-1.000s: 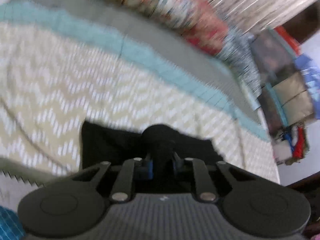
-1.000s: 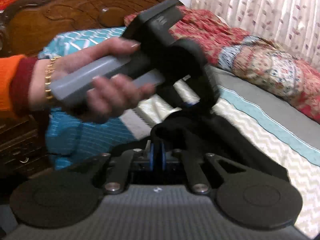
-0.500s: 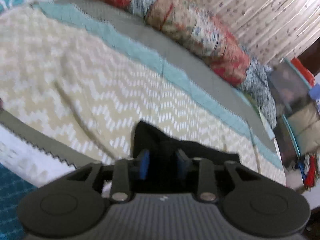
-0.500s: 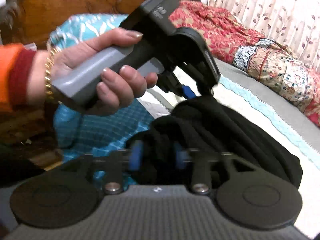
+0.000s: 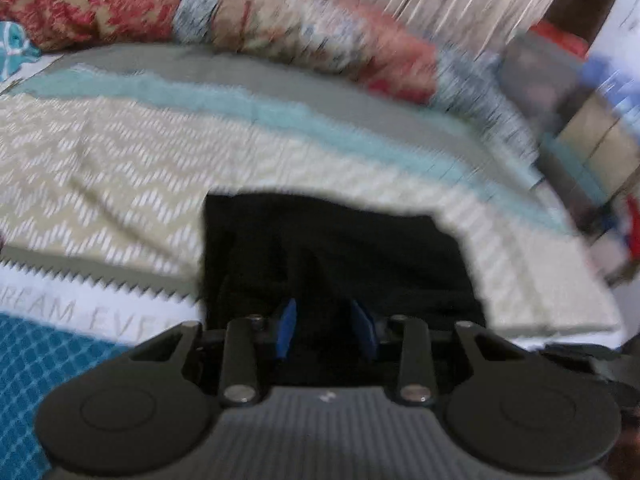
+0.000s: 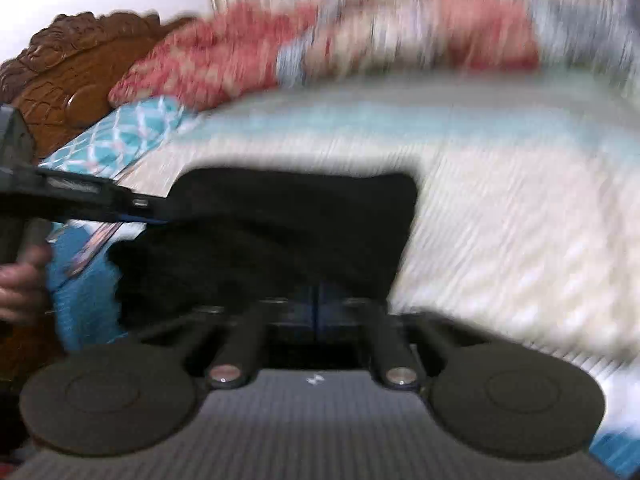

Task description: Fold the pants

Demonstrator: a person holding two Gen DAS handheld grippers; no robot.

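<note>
The black pants point(image 5: 336, 256) lie bunched in a folded stack on the chevron bedspread point(image 5: 120, 176). My left gripper point(image 5: 325, 330) is over the near edge of the stack, its blue pads apart with black cloth between them. In the right wrist view the pants point(image 6: 280, 232) fill the middle. My right gripper point(image 6: 316, 308) has its blue pads pressed together at the stack's near edge, under a fold of cloth. The left gripper point(image 6: 132, 208) reaches in from the left and touches the pants. Both views are motion-blurred.
A red patterned quilt point(image 5: 280, 28) lies rolled along the far side of the bed. A teal pillow point(image 6: 116, 140) and a carved wooden headboard point(image 6: 68, 68) are at the left. Stacked boxes and clutter point(image 5: 592, 120) stand beyond the bed's right end.
My left gripper went from shut to open over the pants. My right gripper opened half a second ago and has now closed. Both grippers have swung and the pants now lie lower on the bed.
</note>
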